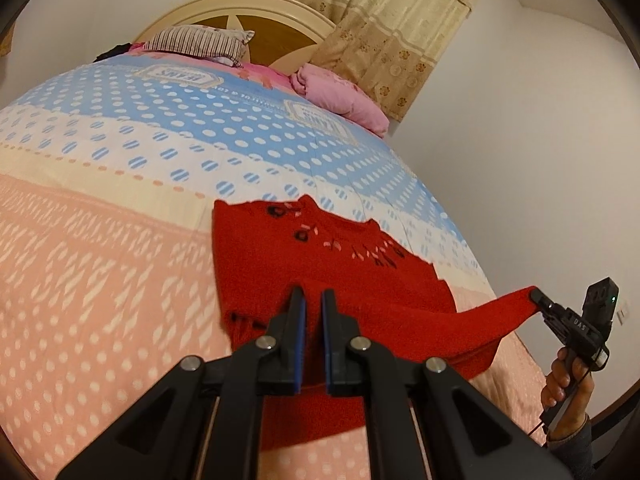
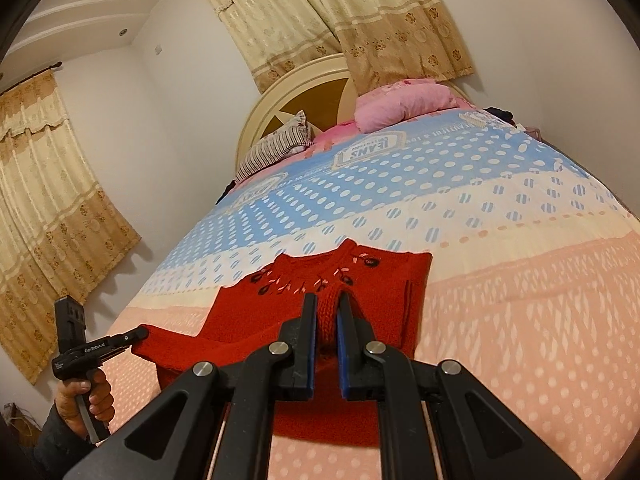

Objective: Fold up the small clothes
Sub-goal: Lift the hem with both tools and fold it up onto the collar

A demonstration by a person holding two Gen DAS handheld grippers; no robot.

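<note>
1. A red knitted sweater [image 1: 340, 276] lies on the bed's quilt [image 1: 120, 184], its collar end with dark flower stitching toward the headboard [image 1: 256, 12] and its near hem lifted off the quilt.
2. The left gripper [image 1: 313, 300] has its jaws pressed together, pinching that raised hem.
3. The right gripper [image 2: 326, 308] is likewise clamped on the same hem, knit bunched between its blue pads; a hand [image 1: 566, 380] grips its handle.
4. The quilt runs from peach with white flecks beneath the sweater to blue with white dots nearer the headboard.
5. A striped pillow [image 1: 200, 42] and a folded pink blanket [image 1: 340, 94] rest against the headboard.
6. Beige flowered curtains [image 2: 360, 20] hang behind the headboard, on white walls [image 1: 520, 140].
</note>
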